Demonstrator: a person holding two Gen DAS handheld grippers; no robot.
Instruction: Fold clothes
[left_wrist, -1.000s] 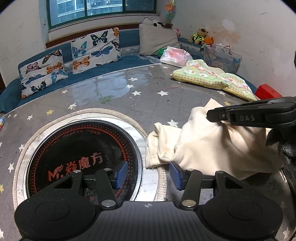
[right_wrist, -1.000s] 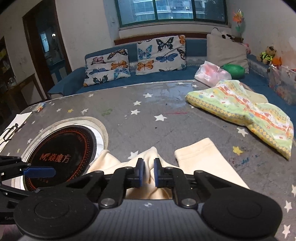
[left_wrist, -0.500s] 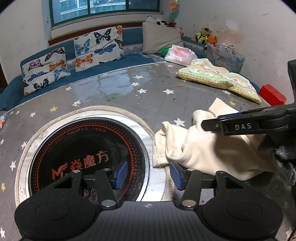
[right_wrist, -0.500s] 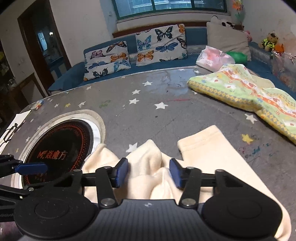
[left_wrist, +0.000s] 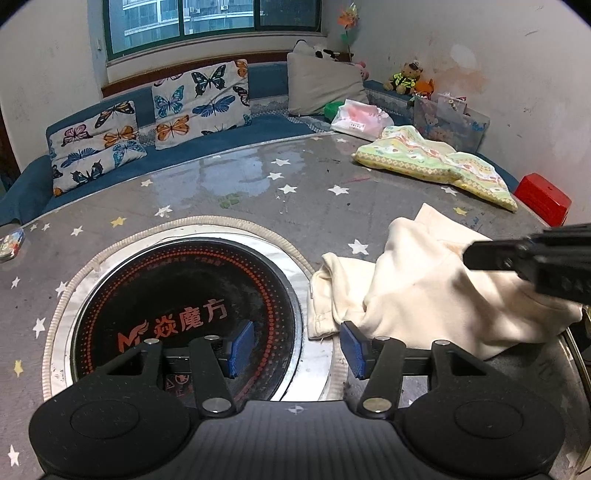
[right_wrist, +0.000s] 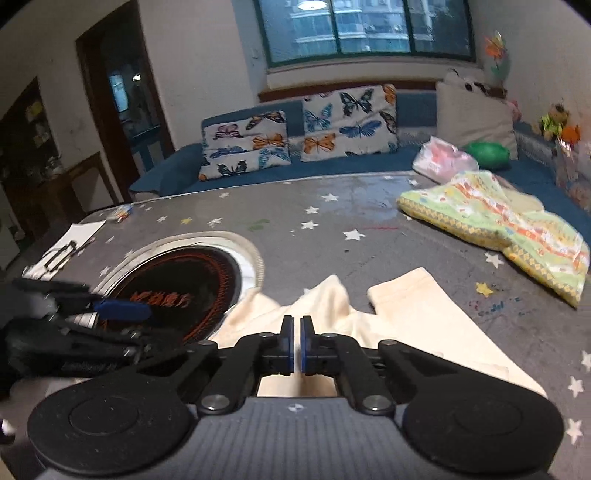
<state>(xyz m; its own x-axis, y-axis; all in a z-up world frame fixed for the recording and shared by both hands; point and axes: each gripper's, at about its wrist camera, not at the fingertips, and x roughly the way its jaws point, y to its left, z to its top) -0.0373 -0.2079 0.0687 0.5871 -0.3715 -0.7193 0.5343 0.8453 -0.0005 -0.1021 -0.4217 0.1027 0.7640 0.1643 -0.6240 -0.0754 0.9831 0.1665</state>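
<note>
A cream garment (left_wrist: 424, 295) lies bunched on the grey star-patterned table (left_wrist: 258, 192), right of a round black cooktop (left_wrist: 184, 306). My left gripper (left_wrist: 293, 347) hangs open over the cooktop's right rim; its right pad (left_wrist: 351, 349) is close to the garment's near-left hem, and nothing is between the pads. My right gripper (right_wrist: 297, 339) reaches in from the right and has its pads closed together on a fold of the garment (right_wrist: 424, 325), which tents up toward it. In the left wrist view that gripper (left_wrist: 524, 258) shows as a dark blurred bar over the cloth.
A green and yellow patterned blanket (left_wrist: 436, 166) lies at the table's far right, and a red box (left_wrist: 543, 199) sits beyond it. A blue bench with butterfly cushions (left_wrist: 199, 99) runs behind the table. Papers with a clip (right_wrist: 70, 243) lie at the left edge.
The right gripper opened over the cream garment, moved, and closed again on a fold of it. The left gripper stayed open in place by the cooktop.
</note>
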